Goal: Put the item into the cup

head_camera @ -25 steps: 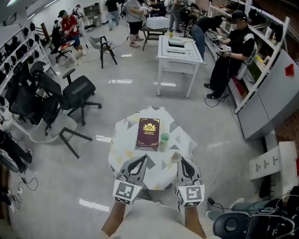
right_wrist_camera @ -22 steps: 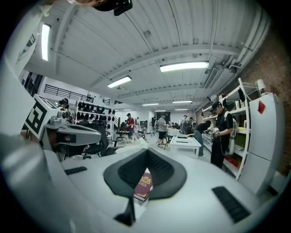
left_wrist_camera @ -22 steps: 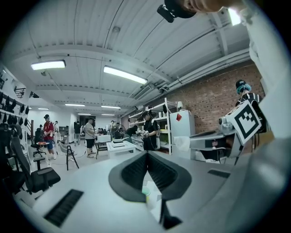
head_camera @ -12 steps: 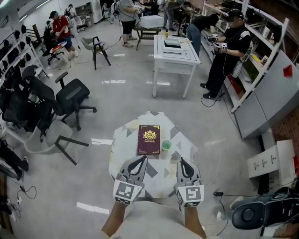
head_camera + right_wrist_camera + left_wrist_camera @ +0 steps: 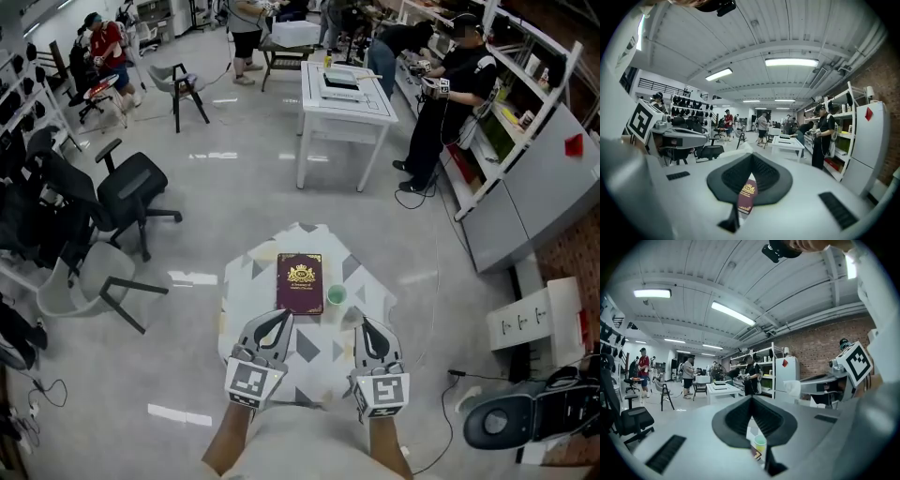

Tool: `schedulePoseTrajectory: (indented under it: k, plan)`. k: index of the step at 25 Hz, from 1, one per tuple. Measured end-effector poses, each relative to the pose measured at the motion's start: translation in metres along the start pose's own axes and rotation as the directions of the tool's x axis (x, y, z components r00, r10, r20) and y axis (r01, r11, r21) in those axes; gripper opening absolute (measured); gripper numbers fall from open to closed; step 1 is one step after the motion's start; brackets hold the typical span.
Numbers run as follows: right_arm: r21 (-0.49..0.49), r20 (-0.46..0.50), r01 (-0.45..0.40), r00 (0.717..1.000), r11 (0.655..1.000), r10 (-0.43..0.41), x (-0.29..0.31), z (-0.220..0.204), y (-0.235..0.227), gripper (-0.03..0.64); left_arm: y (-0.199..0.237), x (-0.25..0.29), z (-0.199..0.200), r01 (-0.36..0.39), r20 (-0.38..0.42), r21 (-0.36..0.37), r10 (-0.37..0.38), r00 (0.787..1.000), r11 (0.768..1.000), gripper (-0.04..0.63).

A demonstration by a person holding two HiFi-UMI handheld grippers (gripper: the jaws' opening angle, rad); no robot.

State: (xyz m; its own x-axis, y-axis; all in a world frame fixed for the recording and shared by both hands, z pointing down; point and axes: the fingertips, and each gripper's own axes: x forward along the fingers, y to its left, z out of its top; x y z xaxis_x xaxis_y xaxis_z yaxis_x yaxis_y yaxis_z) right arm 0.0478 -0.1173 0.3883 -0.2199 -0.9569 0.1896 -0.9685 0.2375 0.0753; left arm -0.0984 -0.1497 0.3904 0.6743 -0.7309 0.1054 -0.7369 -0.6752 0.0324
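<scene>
A small table (image 5: pixel 251 272) with a patterned cloth stands just in front of me. On it lies a maroon book (image 5: pixel 300 282) with a gold crest, and a small green cup (image 5: pixel 336 296) stands upright at the book's right edge. My left gripper (image 5: pixel 277 317) and right gripper (image 5: pixel 365 322) hover over the table's near edge, both shut and holding nothing. In the left gripper view the cup (image 5: pixel 760 444) shows below the shut jaws of the left gripper (image 5: pixel 751 399). In the right gripper view the book (image 5: pixel 748 194) shows below the right gripper (image 5: pixel 752 156). I can make out no small loose item.
Black office chairs (image 5: pixel 131 192) stand to the left and a white work table (image 5: pixel 342 94) is farther ahead. A person in black (image 5: pixel 445 98) stands by shelving (image 5: pixel 525 112) on the right. A dark rounded object (image 5: pixel 502 427) sits on the floor at lower right.
The head view has drifted, so the room has slid across the picture. Both grippers hold the same pose, still shut. Book and cup have not moved on the table.
</scene>
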Motion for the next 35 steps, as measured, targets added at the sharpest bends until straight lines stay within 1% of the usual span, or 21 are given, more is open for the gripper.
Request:
schedulePoseTrajectory:
  k: [4,8,12,16,20,26,30,35]
  plan:
    - [0.003,-0.024,0.022,0.999,1.0,-0.022,0.007,-0.004,0.004,0.005,0.012,0.005,-0.007,0.018,-0.003,-0.013,-0.018,1.0,1.0,0.012]
    - [0.007,-0.06,0.038,0.998,0.999,-0.037,0.011,-0.014,0.003,0.005,0.022,0.01,-0.014,0.017,-0.015,-0.021,-0.017,1.0,1.0,0.012]
    - [0.008,-0.076,0.039,0.996,0.999,-0.039,0.016,-0.017,-0.001,0.005,0.024,0.016,-0.021,0.02,-0.034,-0.032,-0.022,0.999,0.999,0.012]
    - [0.019,-0.078,0.024,0.997,1.0,-0.022,0.024,-0.022,-0.006,0.005,0.021,0.026,-0.024,0.023,-0.044,-0.031,-0.024,0.999,0.999,0.012]
    - [0.022,-0.083,-0.011,0.996,1.0,0.013,0.036,-0.028,-0.012,0.005,0.023,0.033,-0.021,-0.011,-0.041,-0.011,0.01,0.999,1.0,0.012]
    - [0.048,-0.064,-0.07,0.995,0.996,0.073,0.054,-0.028,-0.034,0.005,0.021,0.05,-0.022,-0.081,-0.076,-0.008,0.08,0.994,0.997,0.012]
    - [0.063,-0.059,-0.092,0.994,0.994,0.096,0.062,-0.028,-0.052,0.005,0.013,0.068,-0.023,-0.098,-0.093,-0.003,0.097,0.991,0.995,0.012]
    - [0.078,-0.071,-0.105,0.991,0.991,0.111,0.071,-0.039,-0.069,0.006,0.004,0.088,-0.032,-0.102,-0.114,-0.006,0.1,0.988,0.995,0.012]
